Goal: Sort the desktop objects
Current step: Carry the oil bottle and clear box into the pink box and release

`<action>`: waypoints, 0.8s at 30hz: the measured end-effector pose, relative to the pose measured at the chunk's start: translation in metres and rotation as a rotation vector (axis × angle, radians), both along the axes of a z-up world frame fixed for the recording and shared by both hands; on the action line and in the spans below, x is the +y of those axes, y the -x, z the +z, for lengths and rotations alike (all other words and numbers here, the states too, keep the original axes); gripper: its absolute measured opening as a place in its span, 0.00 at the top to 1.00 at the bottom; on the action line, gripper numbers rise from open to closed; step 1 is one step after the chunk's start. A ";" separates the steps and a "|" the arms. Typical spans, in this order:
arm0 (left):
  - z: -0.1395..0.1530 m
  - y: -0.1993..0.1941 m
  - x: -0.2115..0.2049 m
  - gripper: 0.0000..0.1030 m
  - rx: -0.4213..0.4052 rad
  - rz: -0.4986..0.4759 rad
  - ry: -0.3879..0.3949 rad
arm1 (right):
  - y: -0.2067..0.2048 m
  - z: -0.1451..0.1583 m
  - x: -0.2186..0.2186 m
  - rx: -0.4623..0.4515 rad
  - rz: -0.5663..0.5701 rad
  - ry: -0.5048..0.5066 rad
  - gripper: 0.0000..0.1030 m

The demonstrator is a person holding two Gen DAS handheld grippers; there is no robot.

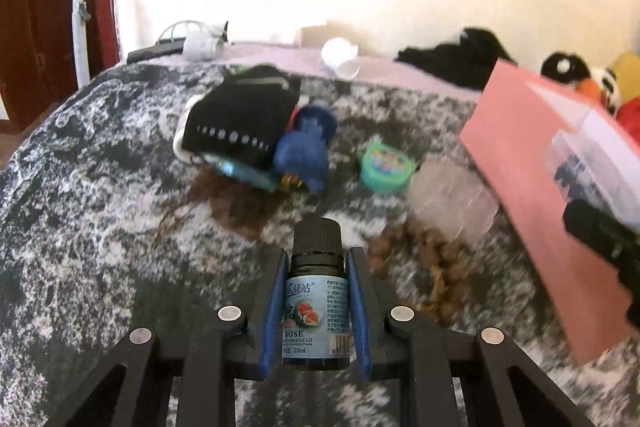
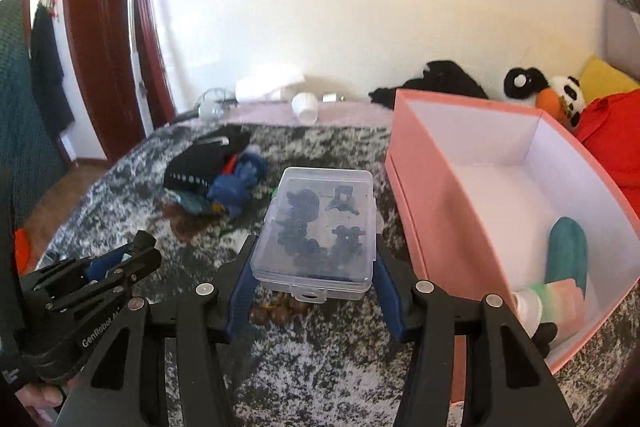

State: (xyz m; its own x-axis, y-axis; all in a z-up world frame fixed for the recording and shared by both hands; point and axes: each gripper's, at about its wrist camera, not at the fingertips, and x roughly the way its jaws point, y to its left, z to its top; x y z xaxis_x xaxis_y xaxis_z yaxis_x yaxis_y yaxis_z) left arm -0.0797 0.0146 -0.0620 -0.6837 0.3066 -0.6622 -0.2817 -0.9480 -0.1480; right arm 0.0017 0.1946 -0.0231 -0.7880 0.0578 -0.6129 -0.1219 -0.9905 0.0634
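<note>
The left gripper (image 1: 316,307) has its jaws clamped on a little oil bottle (image 1: 316,303), low in the frame's middle. Its label reads "ROSE" and "10ml"; its black cap points away. The right gripper (image 2: 310,279) squeezes a clear plastic box (image 2: 316,227), long side pointing away, just left of the open pink box (image 2: 436,219).

Left wrist view: low, close over mottled rug (image 1: 100,187), facing wall. Right wrist view: higher, same facing. Shared: black cloth pile (image 1: 240,119) (image 2: 204,163), pink box (image 1: 520,187) (image 2: 432,195).
</note>
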 end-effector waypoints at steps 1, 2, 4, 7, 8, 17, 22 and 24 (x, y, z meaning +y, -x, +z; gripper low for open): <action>0.004 0.000 0.001 0.77 0.005 0.001 -0.011 | -0.002 0.003 0.001 0.013 -0.004 0.002 0.45; 0.007 0.000 0.002 0.77 0.010 0.002 -0.021 | -0.004 0.005 0.002 0.023 -0.009 0.002 0.45; 0.013 0.000 0.005 0.77 0.019 0.002 -0.033 | -0.005 0.008 0.003 0.033 -0.015 -0.001 0.45; 0.018 0.000 0.012 0.77 0.027 -0.001 -0.050 | -0.007 0.012 0.007 0.046 -0.023 0.000 0.45; 0.019 0.001 0.015 0.77 0.020 -0.008 -0.064 | -0.009 0.014 0.008 0.052 -0.027 -0.002 0.45; 0.025 -0.001 0.052 0.77 0.006 -0.059 -0.117 | -0.016 0.021 0.027 0.087 -0.081 0.004 0.45; 0.030 -0.007 0.084 0.77 0.024 -0.094 -0.128 | -0.025 0.028 0.046 0.129 -0.128 0.013 0.45; 0.032 -0.011 0.099 0.77 0.039 -0.106 -0.127 | -0.032 0.032 0.056 0.156 -0.152 0.023 0.45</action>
State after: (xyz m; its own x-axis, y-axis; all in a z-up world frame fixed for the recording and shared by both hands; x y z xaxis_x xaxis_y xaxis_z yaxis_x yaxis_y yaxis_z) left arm -0.0687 0.1134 -0.0298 -0.6672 0.4582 -0.5874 -0.3873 -0.8869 -0.2519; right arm 0.0332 0.2509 0.0091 -0.8569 0.1701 -0.4866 -0.2562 -0.9597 0.1158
